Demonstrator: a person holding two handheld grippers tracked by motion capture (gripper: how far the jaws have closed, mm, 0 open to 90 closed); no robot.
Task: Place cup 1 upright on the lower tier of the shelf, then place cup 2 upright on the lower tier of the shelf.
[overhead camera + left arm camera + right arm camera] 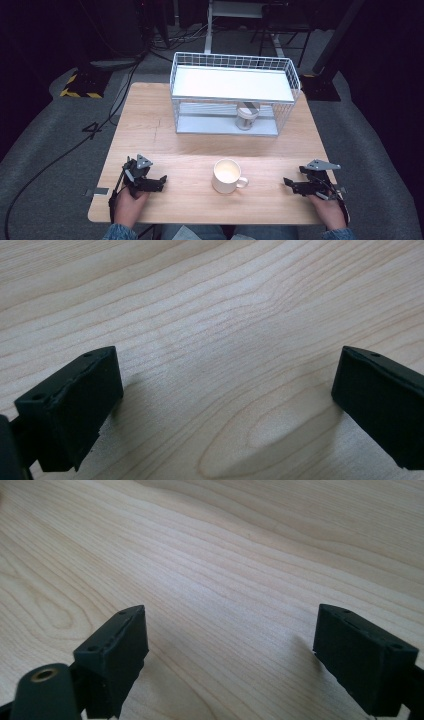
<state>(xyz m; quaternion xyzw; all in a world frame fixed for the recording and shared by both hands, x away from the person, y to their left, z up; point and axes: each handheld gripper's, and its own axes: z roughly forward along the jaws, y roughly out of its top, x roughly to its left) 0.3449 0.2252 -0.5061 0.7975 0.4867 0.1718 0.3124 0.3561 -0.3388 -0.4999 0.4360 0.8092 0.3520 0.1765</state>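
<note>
A cream mug [226, 175] stands near the front middle of the wooden table [165, 130], its handle pointing right. Left of the mug, my left gripper [161, 181] rests low on the table in a hand, pointing right. In the left gripper view its jaws [227, 372] stand open over bare wood. Right of the mug, my right gripper [288, 183] lies low in the other hand, pointing left toward the mug. The right gripper view has its jaws [230, 627] apart with only wood grain between them.
A white wire rack [232, 90] with a flat white shelf stands at the back of the table. A small jar [247, 118] sits on its lower level. Cables and stand legs lie on the grey floor beyond the table.
</note>
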